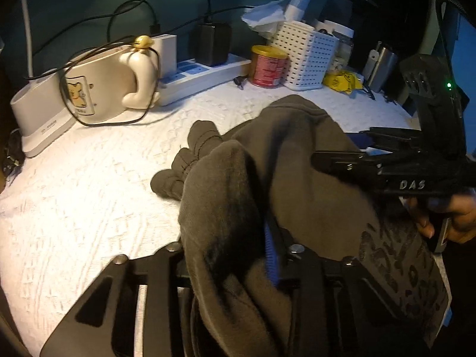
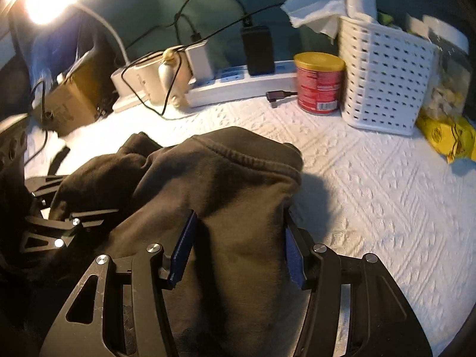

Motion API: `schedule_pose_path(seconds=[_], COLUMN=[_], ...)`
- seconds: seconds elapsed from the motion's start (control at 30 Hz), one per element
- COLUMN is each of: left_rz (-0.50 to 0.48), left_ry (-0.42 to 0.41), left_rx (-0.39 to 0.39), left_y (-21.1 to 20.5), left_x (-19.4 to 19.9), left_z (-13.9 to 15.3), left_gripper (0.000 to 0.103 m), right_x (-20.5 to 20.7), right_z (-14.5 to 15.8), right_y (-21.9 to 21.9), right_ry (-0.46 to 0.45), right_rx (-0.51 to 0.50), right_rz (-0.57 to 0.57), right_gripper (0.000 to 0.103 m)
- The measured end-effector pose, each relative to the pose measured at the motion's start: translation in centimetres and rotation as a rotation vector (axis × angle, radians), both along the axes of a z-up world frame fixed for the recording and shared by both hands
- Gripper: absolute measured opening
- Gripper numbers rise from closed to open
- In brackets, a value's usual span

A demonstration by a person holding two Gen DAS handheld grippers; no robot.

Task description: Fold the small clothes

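A: Fingers on the left gripper (image 1: 238,255) are pinched on a bunched fold of the dark grey garment (image 1: 285,160); the right gripper (image 2: 238,247) clamps a thick wad between its blue pads (image 2: 184,250).

B: So it's mid-fold, cloth heaped ahead of both on the white desk (image 2: 372,184). Next, I'd say, lay it flat and let go.

White textured cloth (image 2: 372,178) covers the worktop. At 12 o'clock: white power strip (image 2: 238,84) w/ black adapter (image 2: 258,50) plugged in. Red can (image 2: 319,84), gold lid, just right of it, beside white perforated basket (image 2: 383,80) holding tissue (image 2: 315,12). Yellow packet (image 2: 446,136) at 3 o'clock. Cream mug (image 1: 101,89) w/ cable looped round at 10 o'clock, next to a grey lamp base (image 1: 38,113).
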State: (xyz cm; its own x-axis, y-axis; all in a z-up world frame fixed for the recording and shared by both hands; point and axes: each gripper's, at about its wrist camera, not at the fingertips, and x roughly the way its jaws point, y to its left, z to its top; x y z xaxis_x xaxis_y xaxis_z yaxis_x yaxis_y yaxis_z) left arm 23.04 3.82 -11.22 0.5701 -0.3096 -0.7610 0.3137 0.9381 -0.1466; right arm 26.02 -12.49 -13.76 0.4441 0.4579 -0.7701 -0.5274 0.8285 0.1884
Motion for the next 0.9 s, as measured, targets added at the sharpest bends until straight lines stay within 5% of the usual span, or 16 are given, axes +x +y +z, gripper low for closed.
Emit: schedule_pose_path(seconds=[0.03,0.1,0.3,0.43,0.9], left_rz=[-0.003,-0.007,-0.001,-0.012,0.036], left_ry=[-0.001,-0.003,-0.022,-0.047,-0.044], left_rx=[0.000,0.001,0.030,0.073,-0.006], left_y=[-0.1,-0.3,-0.8,-1.8,-2.4], left_x=[0.0,-0.1,-0.6,-1.4,-4.7], left_z=[0.0,0.0,0.3,0.5,1.9], left_gripper=[0.025,0.022,0.021,0.020,0.018], right_x=[-0.2,-0.4,-1.1,-2.0,-5.7], right_z=[0.0,0.1,0.6,0.9,3.1], right_y=[0.4,0.9,1.2,0.9,-1.2], right_ry=[-0.004,-0.013,-0.048,-0.060,-0.094], right_rx=[-0.006,-0.015,-0.017,-0.016,0.029], right_rz=[0.020,0.045,0.060,0.056,0.024], right_gripper=[0.055,0.033,0.015,0.013,0.012])
